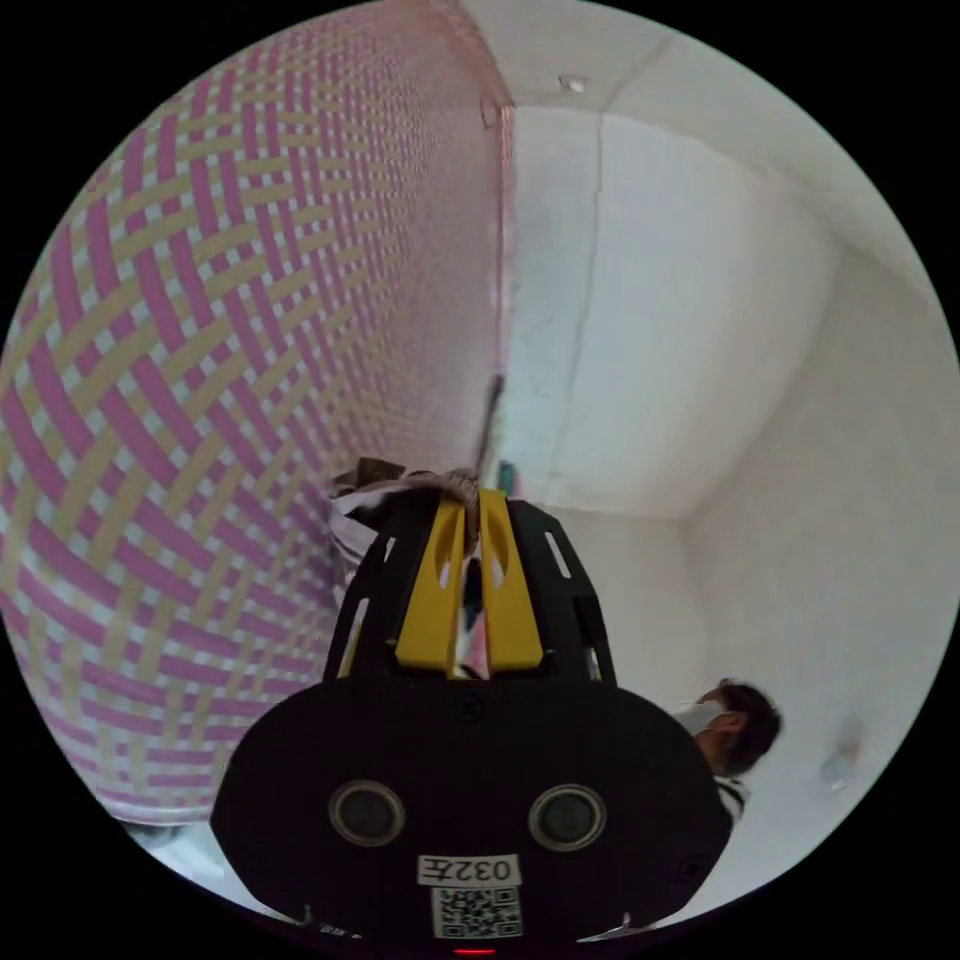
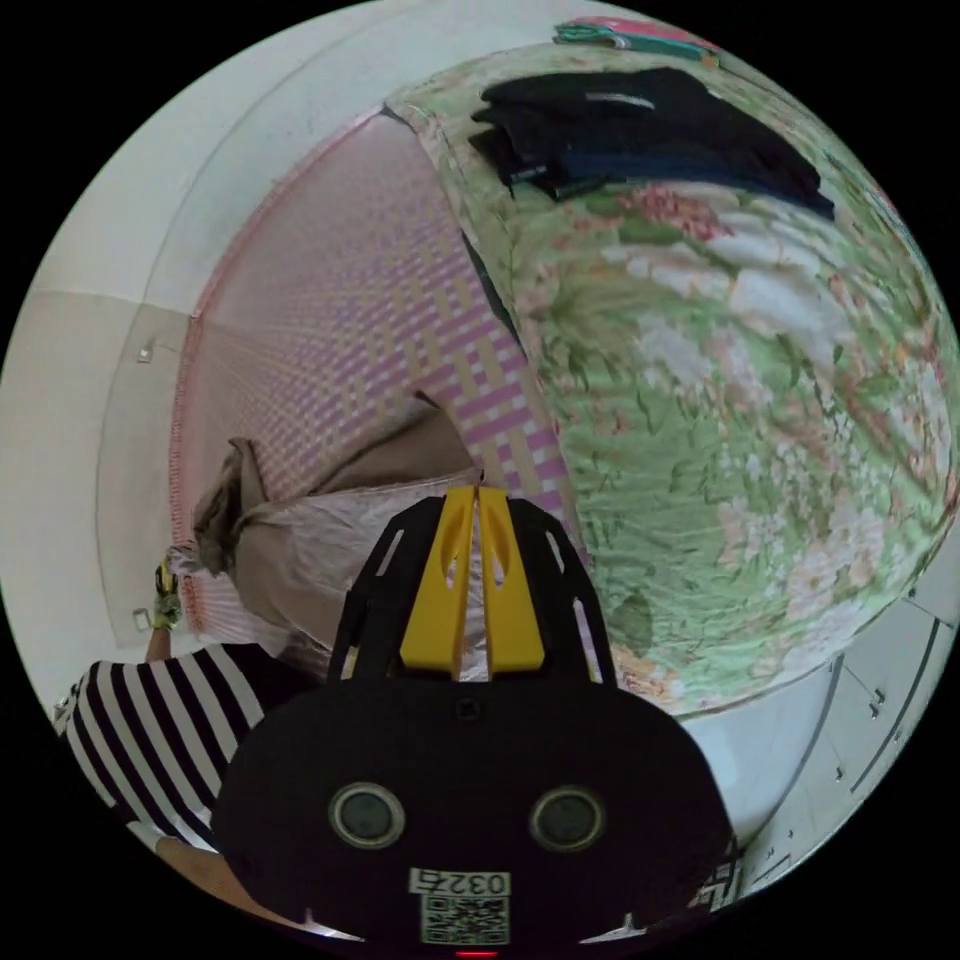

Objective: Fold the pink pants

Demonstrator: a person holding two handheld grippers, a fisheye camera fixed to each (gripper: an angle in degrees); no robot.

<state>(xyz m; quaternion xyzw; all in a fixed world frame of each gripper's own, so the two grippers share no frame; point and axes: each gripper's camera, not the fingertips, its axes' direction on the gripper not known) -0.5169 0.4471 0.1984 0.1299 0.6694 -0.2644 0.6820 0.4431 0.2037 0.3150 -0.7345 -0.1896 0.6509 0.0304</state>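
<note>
The pink pants look pale pinkish-beige and hang in the air, stretched out between my two grippers. In the right gripper view, my right gripper has its yellow jaws shut on the near edge of the cloth. The left gripper shows small at the far left of that view, holding the pants' other end. In the left gripper view, my left gripper is shut on a bunched fold of the pants, which spills out leftward from its tips.
A pink-and-yellow woven mat lies beside a bed with a green floral sheet. Dark folded clothes rest on the bed's far part. A striped sleeve is close by. A person and white walls appear beyond the mat.
</note>
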